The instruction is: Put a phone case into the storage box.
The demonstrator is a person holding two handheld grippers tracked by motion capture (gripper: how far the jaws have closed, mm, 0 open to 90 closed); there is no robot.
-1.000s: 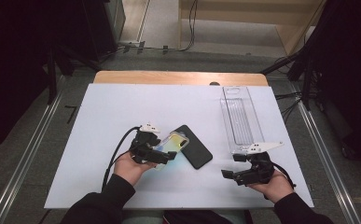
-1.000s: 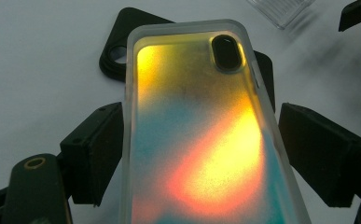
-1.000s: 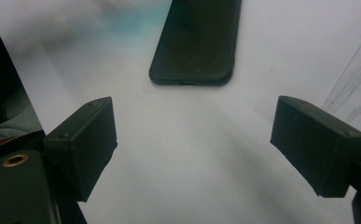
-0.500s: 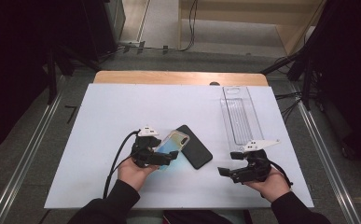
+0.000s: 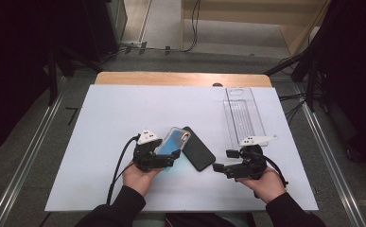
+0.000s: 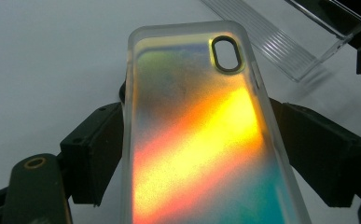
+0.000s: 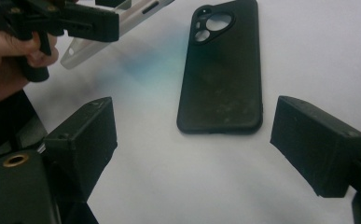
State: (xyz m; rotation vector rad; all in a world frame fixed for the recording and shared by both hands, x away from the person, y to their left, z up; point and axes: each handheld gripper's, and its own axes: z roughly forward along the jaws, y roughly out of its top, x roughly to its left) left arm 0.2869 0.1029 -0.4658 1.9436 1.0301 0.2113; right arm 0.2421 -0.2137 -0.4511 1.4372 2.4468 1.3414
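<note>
My left gripper (image 5: 167, 156) is shut on an iridescent phone case (image 5: 173, 140), held tilted a little above the white table (image 5: 105, 118). In the left gripper view the case (image 6: 192, 140) glows orange and teal, and both black jaws press on its long edges. A black phone (image 5: 198, 148) lies camera side up just right of the case. My right gripper (image 5: 223, 161) stands open to the phone's right and points at it. In the right gripper view the phone (image 7: 220, 70) lies ahead of the spread jaws, with nothing between them.
A long clear plastic tray (image 5: 243, 116) lies at the table's back right, beyond my right hand; the tray (image 6: 285, 37) also shows in the left gripper view. A wooden strip (image 5: 180, 78) runs along the far edge. Cables trail from both grippers.
My right gripper has shifted a little to the left, toward the black phone. The left gripper and the case have hardly moved.
</note>
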